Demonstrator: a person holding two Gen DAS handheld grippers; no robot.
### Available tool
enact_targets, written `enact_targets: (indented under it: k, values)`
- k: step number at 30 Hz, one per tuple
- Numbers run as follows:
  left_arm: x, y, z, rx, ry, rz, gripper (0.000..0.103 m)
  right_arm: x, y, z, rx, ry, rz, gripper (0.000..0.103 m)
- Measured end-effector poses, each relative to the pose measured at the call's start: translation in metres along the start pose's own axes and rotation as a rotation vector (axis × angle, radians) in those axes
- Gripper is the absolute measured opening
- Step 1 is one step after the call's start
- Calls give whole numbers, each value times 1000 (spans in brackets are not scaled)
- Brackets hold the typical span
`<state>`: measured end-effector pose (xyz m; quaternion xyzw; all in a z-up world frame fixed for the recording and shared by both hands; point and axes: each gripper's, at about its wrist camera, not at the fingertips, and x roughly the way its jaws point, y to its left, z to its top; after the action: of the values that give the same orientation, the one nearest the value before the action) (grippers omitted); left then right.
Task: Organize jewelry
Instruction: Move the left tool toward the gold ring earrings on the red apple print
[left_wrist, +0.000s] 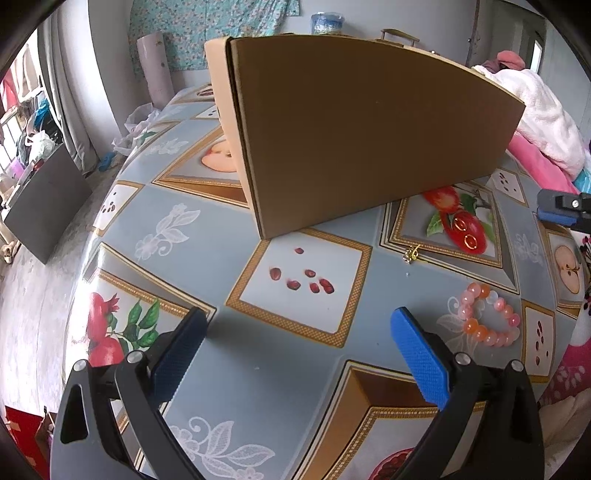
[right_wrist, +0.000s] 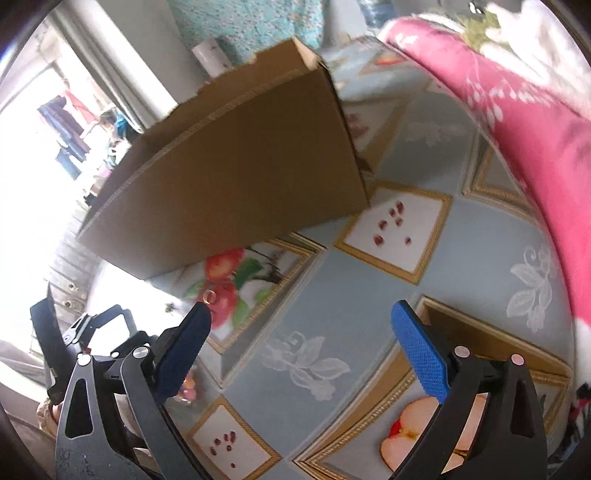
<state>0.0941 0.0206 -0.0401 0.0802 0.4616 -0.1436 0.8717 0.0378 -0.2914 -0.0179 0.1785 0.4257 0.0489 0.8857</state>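
Between the spread blue pads of my left gripper (left_wrist: 299, 332) lies only bare tablecloth (left_wrist: 258, 354); it holds nothing. Just right of it rests the pink bead bracelet (left_wrist: 488, 315). My right gripper (right_wrist: 301, 325) stands wide too, empty over the cloth. Farther on, a small gold earring (left_wrist: 412, 254) lies near two gold rings (left_wrist: 465, 230) on the printed apple. Beyond them stands the cardboard box (left_wrist: 369, 129).

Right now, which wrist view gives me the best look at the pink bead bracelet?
The left wrist view: the pink bead bracelet lies whole and unobstructed on the tablecloth. In the right wrist view only a blurred pink patch shows behind the right gripper's left finger.
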Motion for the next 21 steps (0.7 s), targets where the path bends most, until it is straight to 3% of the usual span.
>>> enact_targets:
  k: [6, 11, 16, 21]
  values:
    - [-17, -5, 10, -3, -83, -75, 97, 1, 16, 4, -46, -26, 19, 78]
    - [-32, -28, 21, 47, -162, -209, 92, 12, 24, 3, -58, -10, 46, 61]
    - [-23, -58, 28, 140, -146, -258, 72, 22, 35, 3, -102, 6, 60, 42]
    - [-9, -80, 32, 203, -119, -312, 53, 23, 40, 3, -134, 3, 65, 38]
